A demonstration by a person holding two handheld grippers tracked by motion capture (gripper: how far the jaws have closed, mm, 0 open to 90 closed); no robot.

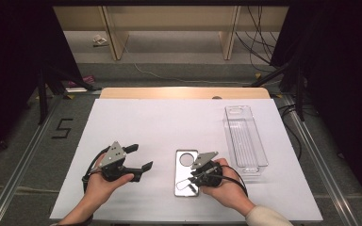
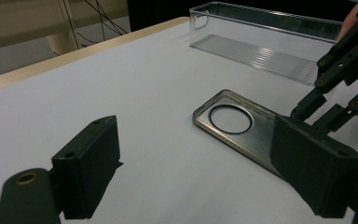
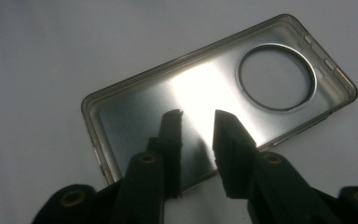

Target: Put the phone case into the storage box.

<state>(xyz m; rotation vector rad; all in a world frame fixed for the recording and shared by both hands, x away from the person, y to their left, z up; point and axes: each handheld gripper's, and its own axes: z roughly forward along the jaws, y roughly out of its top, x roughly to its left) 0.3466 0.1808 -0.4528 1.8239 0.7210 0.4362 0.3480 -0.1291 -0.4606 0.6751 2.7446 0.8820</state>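
Observation:
A clear, shiny phone case [image 1: 180,169] with a round camera hole lies flat on the white table top, near the front and a little right of centre. My right gripper [image 1: 191,180] hovers over the case's near end, jaws a small gap apart with nothing between them [image 3: 196,116]; the case [image 3: 140,107] shines beneath. My left gripper [image 1: 140,157] is held to the case's left, wide open and empty. In the left gripper view its jaws [image 2: 196,140] frame the case [image 2: 261,135], and the right gripper [image 2: 313,116] shows at the right.
A long, clear plastic bin [image 1: 228,136] stands empty at the right, lengthwise toward the far edge, also seen in the left gripper view [image 2: 270,18]. White sheet [image 1: 160,122] covers the table. Beyond it are floor, cables and wooden furniture legs.

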